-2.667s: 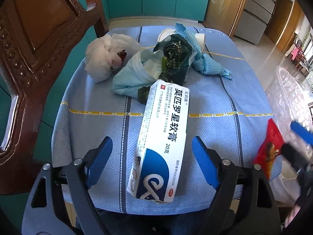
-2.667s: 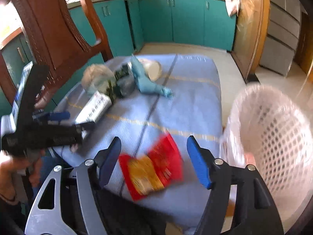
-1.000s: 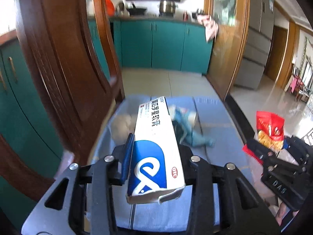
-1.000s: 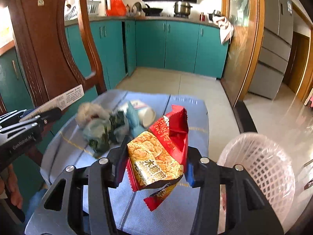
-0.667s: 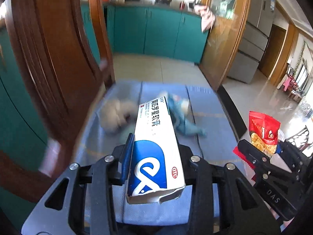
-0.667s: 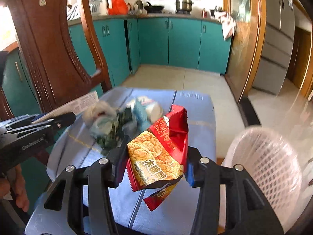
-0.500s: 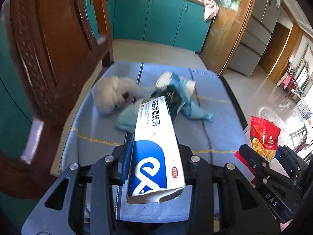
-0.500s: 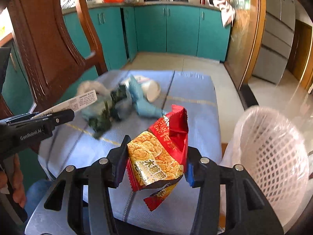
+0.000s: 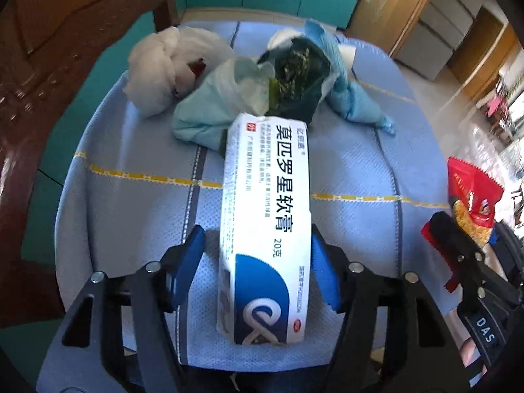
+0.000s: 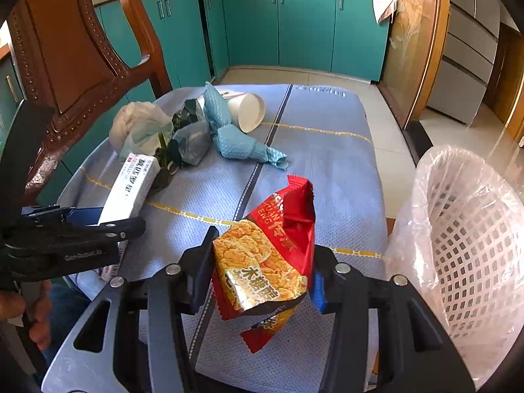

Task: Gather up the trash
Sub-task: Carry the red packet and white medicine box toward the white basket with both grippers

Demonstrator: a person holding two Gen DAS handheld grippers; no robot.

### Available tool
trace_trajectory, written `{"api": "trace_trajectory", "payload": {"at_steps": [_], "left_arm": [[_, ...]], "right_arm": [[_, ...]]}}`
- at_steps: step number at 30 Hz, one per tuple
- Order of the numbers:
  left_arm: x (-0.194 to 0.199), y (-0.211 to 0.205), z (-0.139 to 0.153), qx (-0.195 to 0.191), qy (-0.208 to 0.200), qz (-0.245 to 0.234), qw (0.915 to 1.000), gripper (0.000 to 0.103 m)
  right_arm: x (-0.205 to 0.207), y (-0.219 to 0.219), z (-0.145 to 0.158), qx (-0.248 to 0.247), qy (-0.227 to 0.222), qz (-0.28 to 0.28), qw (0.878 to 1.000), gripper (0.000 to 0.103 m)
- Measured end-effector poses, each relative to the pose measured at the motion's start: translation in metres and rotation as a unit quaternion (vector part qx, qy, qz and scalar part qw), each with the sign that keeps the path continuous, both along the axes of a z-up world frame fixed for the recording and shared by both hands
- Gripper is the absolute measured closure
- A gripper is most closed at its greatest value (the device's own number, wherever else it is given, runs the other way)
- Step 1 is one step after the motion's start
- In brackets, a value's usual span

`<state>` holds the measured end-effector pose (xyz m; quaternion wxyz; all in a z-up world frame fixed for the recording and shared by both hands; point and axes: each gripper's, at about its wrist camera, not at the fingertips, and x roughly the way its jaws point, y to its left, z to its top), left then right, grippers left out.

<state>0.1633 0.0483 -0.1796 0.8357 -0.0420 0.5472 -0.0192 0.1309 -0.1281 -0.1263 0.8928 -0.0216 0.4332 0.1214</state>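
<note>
A white and blue ointment box (image 9: 265,216) lies on the blue tablecloth (image 9: 131,213) between the jaws of my left gripper (image 9: 257,239). Those jaws are opening, and a gap shows between the left pad and the box. In the right wrist view the same box (image 10: 131,183) lies under the left gripper (image 10: 98,226). My right gripper (image 10: 262,252) is shut on a red snack packet (image 10: 271,245), held above the table's near edge. A white mesh basket (image 10: 468,239) with a clear liner stands just right of it.
Further back on the cloth lies a pile of trash: a white plastic bag (image 9: 157,75), a pale blue bag (image 9: 209,111), a dark green packet (image 9: 294,75), a twisted blue cloth (image 9: 353,98) and a tipped paper cup (image 10: 249,108). A carved wooden chair (image 10: 65,49) stands at the left.
My left gripper has come down to the table and its jaws have parted from the box, which now rests on the cloth. The right gripper has sunk a little with the snack packet.
</note>
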Motion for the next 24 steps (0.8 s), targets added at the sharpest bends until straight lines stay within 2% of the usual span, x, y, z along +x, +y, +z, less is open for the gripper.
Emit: {"api": "trace_trajectory", "payload": {"at_steps": [1, 2, 3, 5, 10, 13, 17, 21, 24], "left_arm": [[0.001, -0.003, -0.001, 0.012, -0.001, -0.004, 0.9999, 0.039], [0.001, -0.006, -0.001, 0.025, -0.003, -0.008, 0.9997, 0.046], [0.001, -0.008, -0.001, 0.028, -0.007, -0.009, 0.9996, 0.058], [-0.002, -0.007, 0.004, 0.016, -0.018, -0.009, 0.9997, 0.064], [-0.022, -0.006, 0.044, 0.025, -0.109, 0.018, 0.9935, 0.066], [-0.036, -0.005, 0.079, 0.036, -0.176, 0.035, 0.9831, 0.066], [-0.063, -0.008, 0.121, 0.066, -0.260, 0.048, 0.9620, 0.066], [-0.088, -0.016, 0.149, 0.091, -0.308, 0.049, 0.9456, 0.066], [-0.100, -0.025, 0.161, 0.089, -0.329, 0.048, 0.9390, 0.066]], "right_arm": [[0.000, 0.000, -0.001, 0.000, 0.002, 0.000, 1.000, 0.055], [0.001, 0.000, -0.003, -0.001, 0.003, 0.001, 1.000, 0.055], [0.000, 0.000, -0.003, -0.002, 0.003, 0.001, 1.000, 0.055], [-0.001, 0.000, -0.001, -0.002, 0.000, 0.000, 1.000, 0.055], [-0.007, -0.001, 0.023, -0.005, -0.031, -0.003, 0.999, 0.055], [-0.013, -0.002, 0.048, -0.010, -0.064, -0.005, 0.998, 0.055], [-0.026, -0.005, 0.082, -0.009, -0.108, -0.010, 0.994, 0.055], [-0.039, -0.006, 0.100, -0.003, -0.129, -0.013, 0.992, 0.055], [-0.053, -0.008, 0.111, 0.002, -0.146, -0.013, 0.989, 0.055]]}}
